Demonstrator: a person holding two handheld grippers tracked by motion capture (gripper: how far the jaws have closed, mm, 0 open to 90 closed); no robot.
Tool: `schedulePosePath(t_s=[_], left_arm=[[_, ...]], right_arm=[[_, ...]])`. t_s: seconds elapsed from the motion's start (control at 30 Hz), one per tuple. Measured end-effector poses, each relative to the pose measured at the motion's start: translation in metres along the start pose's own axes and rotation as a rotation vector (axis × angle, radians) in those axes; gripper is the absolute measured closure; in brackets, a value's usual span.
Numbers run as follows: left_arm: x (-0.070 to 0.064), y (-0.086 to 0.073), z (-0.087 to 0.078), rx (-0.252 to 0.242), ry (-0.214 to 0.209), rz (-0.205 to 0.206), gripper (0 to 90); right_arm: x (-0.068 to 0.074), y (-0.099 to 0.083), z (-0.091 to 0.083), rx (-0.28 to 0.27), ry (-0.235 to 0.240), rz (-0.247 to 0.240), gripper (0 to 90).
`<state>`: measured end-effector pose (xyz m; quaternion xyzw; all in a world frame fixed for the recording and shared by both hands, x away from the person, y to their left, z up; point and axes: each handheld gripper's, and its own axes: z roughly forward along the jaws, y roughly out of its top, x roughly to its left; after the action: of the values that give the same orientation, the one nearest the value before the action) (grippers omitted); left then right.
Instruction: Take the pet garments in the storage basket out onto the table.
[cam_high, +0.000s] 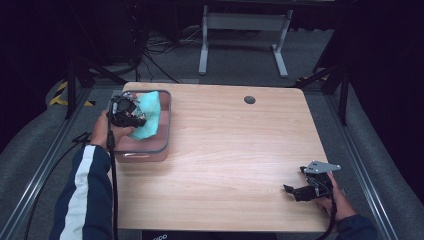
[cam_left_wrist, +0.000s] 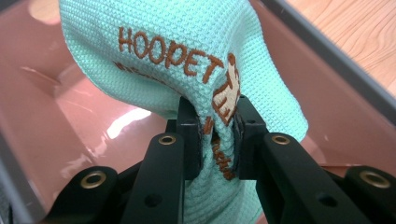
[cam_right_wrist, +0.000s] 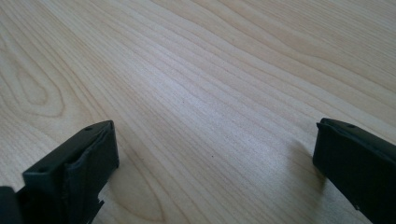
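A mint-green waffle cloth (cam_high: 148, 115) with brown "HOOPET" lettering hangs bunched over the pink plastic tub (cam_high: 167, 131) at the table's left side. My left gripper (cam_high: 131, 113) is shut on a fold of the cloth (cam_left_wrist: 187, 51), its jaws pinching the fabric just above the tub's floor (cam_left_wrist: 56, 116). My right gripper (cam_high: 294, 190) rests low near the table's front right corner, held by a hand. In the right gripper view its jaws stand wide apart over bare wood (cam_right_wrist: 210, 93), with nothing between them; the gripper's midpoint (cam_right_wrist: 215, 149) lies over the tabletop.
The light wooden table (cam_high: 235, 150) has a round cable hole (cam_high: 249, 99) at the back. The tub has a grey rim (cam_left_wrist: 336, 60). Behind the table, a white desk frame (cam_high: 243, 35) and cables lie on grey carpet.
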<state>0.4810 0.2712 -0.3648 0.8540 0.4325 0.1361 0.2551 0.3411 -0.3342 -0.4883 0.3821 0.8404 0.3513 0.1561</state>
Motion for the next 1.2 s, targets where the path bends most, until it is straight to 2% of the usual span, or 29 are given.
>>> schedulePosePath(t_s=[0.2,0.4,0.47,0.57,0.77,0.9,0.97,1.07,1.2], left_arm=[[-0.002,-0.004,-0.016,-0.053,0.006,0.015,76.8],[-0.006,-0.007,-0.032,-0.123,-0.003,-0.003,76.9],[-0.009,-0.007,-0.037,-0.134,-0.004,0.005,77.0],[-0.017,-0.003,-0.044,-0.163,-0.02,0.039,77.1],[-0.041,0.011,-0.052,-0.207,-0.054,0.109,77.3],[-0.064,0.023,-0.054,-0.211,-0.08,0.168,77.4],[-0.077,0.03,-0.053,-0.23,-0.104,0.196,77.4],[-0.097,0.04,-0.048,-0.243,-0.139,0.236,77.4],[-0.122,0.049,-0.032,-0.232,-0.18,0.278,77.4]], right_arm=[[0.0,0.0,0.0,0.0,0.0,0.0,0.6],[0.0,0.0,0.0,0.0,0.0,0.0,0.5],[0.0,0.0,0.0,0.0,-0.001,0.001,0.5],[0.0,0.0,0.0,-0.001,-0.001,0.001,0.6],[0.0,0.0,0.0,0.0,-0.001,0.001,0.5],[0.0,0.0,0.0,0.0,-0.001,0.001,0.5],[0.0,0.0,0.0,0.0,-0.001,0.001,0.6],[0.0,0.0,0.0,-0.001,-0.001,0.001,0.5],[0.0,0.0,0.0,0.0,-0.001,0.001,0.6]])
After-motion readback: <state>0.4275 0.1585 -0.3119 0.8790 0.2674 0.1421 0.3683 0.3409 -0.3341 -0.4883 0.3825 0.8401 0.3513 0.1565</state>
